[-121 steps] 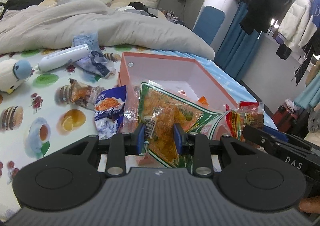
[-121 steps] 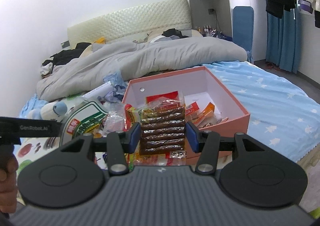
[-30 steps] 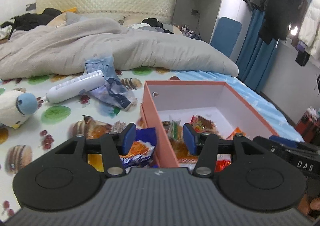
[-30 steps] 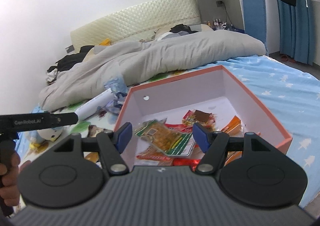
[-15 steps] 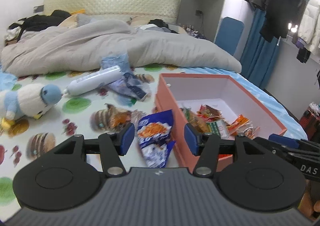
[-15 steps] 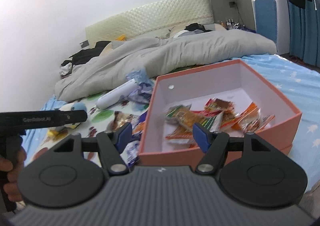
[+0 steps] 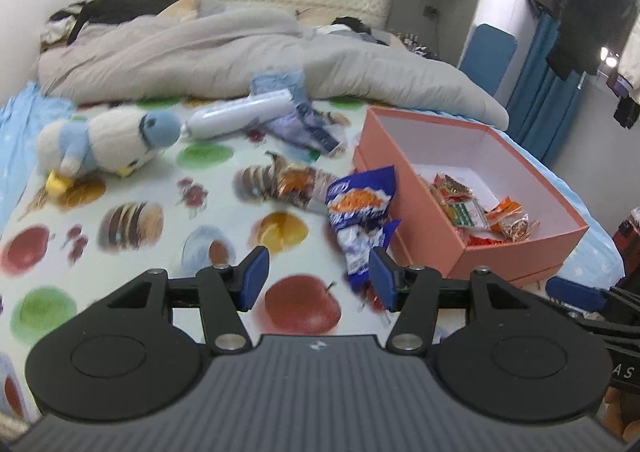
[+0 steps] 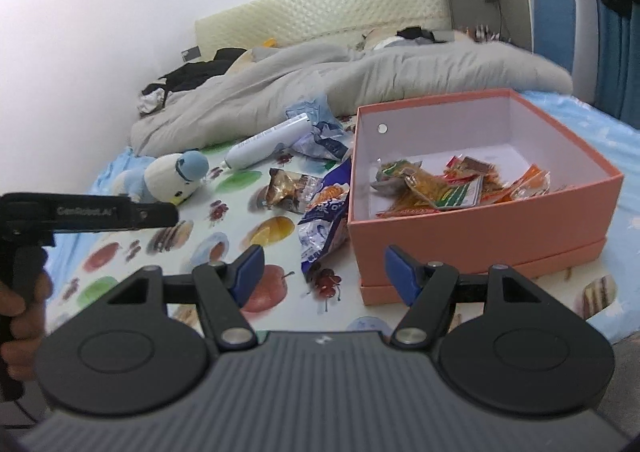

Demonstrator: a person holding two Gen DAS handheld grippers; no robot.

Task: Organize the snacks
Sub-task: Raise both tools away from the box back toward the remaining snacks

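Inside the box lie several snack packets. Just beside its left wall, 2 more sit on the sheet: a blue bag and a brown packet. Both the left gripper and the right gripper hang spread and empty.

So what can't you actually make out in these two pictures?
- Printing on the blue snack bag: left wrist view, motion blur and crumpling.
- Snacks low in the pink box: right wrist view, the near wall hides the floor's front part.
- Label on the white tube: both views, too small and blurred.
- Bed surface nearest the person: both views, covered by each claw's black body.
- The person: only a hand shows, cut off by the frame's left edge.
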